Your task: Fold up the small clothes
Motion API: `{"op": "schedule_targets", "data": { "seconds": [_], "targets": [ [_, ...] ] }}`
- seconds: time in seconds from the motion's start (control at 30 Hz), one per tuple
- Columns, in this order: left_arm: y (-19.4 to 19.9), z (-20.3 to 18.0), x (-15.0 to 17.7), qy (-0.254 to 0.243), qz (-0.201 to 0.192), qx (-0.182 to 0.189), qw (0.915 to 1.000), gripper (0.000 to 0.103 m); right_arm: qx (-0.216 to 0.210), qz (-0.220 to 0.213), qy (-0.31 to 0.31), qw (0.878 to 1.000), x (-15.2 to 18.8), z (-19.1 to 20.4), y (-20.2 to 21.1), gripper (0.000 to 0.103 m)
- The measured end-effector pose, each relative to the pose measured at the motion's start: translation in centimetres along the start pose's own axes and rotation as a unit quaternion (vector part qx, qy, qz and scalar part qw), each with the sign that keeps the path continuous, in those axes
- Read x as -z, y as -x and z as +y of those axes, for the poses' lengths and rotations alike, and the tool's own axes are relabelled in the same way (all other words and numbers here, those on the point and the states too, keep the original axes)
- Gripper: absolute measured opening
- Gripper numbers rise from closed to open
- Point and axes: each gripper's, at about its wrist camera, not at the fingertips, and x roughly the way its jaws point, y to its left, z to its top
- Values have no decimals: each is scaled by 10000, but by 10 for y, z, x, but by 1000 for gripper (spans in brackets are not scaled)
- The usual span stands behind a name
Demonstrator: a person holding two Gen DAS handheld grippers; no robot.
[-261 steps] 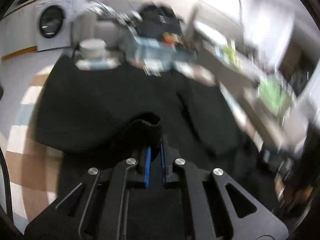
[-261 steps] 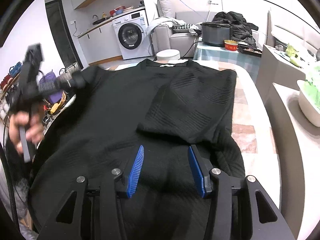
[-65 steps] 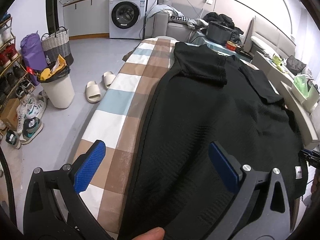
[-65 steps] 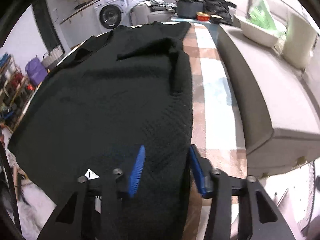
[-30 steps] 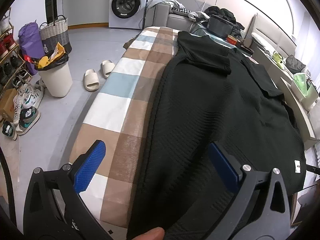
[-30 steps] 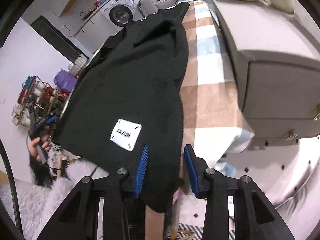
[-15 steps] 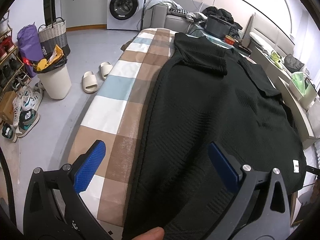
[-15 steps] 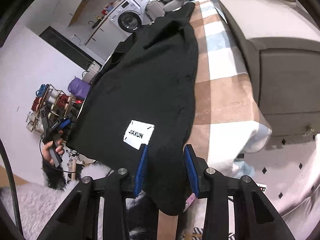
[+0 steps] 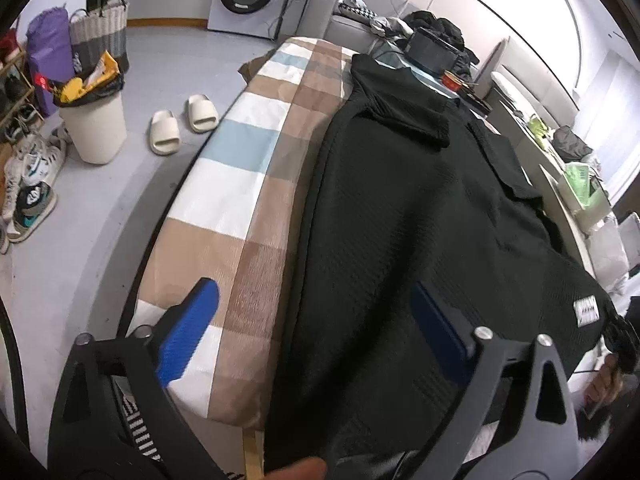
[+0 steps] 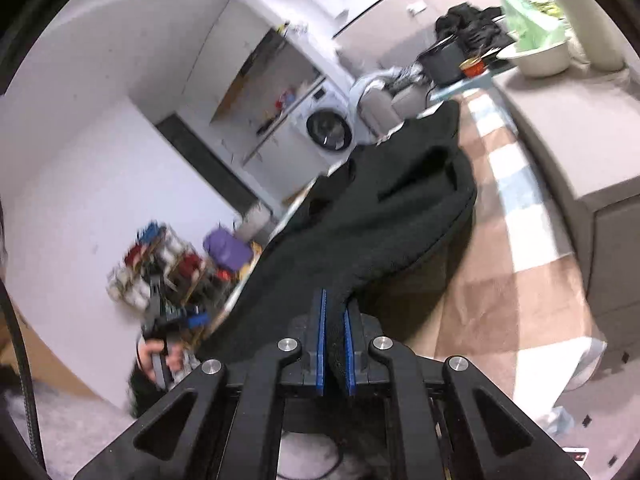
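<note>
Right wrist view: the black textured knit top (image 10: 384, 216) lies along a brown, white and blue checked table (image 10: 516, 280), its near hem pinched between the right gripper (image 10: 335, 332). The left gripper (image 9: 316, 320), jaws wide but closing, straddles the hem's other edge without pressing it.

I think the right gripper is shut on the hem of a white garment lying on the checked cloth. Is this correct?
Not quite: the garment is black, not white. The right wrist view shows the right gripper shut on its hem, and the garment lies on the checked cloth.
</note>
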Motion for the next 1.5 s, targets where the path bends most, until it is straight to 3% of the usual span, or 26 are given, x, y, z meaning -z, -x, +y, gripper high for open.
{"op": "schedule_targets", "data": {
  "seconds": [0.1,0.2,0.27,0.47,0.63,0.73,0.93,1.1,1.13,1.27,1.4,1.5],
  "targets": [
    [-8,2,5,-118,366,54,9992,79,165,-121,-213,9996,0,-15,5,7],
    [-15,-3,12,-328,490,-121,9982,76,338,-118,-387,9986,-2,-26,3,7],
    [-19,-8,14,-497,524,-221,9971,74,493,73,-347,9982,-1,-27,-2,7],
    [-27,-21,20,-875,508,-461,9938,52,803,557,-176,9951,-2,-25,-16,8],
    [-24,-13,16,-668,530,-163,9962,50,869,801,-225,9927,-1,-30,-18,11],
    [-23,-9,15,-661,488,-323,9961,50,898,918,-273,9913,4,-35,-20,16],
    [-25,-13,19,-1022,522,-688,9910,45,912,1065,-240,9898,13,-34,-23,23],
    [-28,-32,26,-1458,644,-410,9864,40,912,1103,-215,9895,12,-29,-27,24],
    [-29,-32,25,-1422,628,-392,9871,39,902,1111,-209,9895,13,-29,-27,25],
    [-30,-21,19,-1017,489,-315,9931,16,884,1140,-228,9893,15,-30,-30,27],
    [-30,-17,18,-827,431,-256,9953,4,880,1195,-223,9887,16,-30,-31,32],
    [-30,-15,16,-670,351,-89,9971,3,926,1278,-158,9873,18,-29,-29,35]
  ]
}}
